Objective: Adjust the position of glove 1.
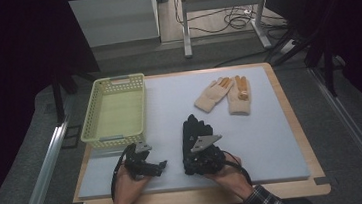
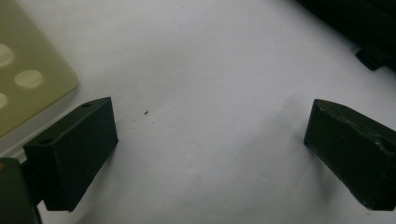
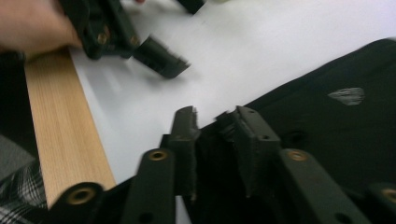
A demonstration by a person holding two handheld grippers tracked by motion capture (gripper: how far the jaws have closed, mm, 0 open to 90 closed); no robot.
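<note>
Bench [image 1: 273, 138] first: pale mat over a wooden top, yellow basket [image 1: 115, 112] at the back left, tan gloves [image 1: 224, 97] at the back right, well apart from the work. Black glove [image 1: 192, 133] flat near the front edge, cuff end under the right hand-held gripper [image 3: 215, 122]. Jaws narrow there, cloth of the cuff bunched between the pads; pinched, though how firmly cannot be told. Worth taking a deeper bite of cloth before lifting, so the glove does not slip free. Lift straight up, then across toward the basket, keeping the fingers from dragging. Left hand-held gripper [image 2: 210, 140] released, jaws wide over bare mat just beside the basket corner; best kept clear of the path.
</note>
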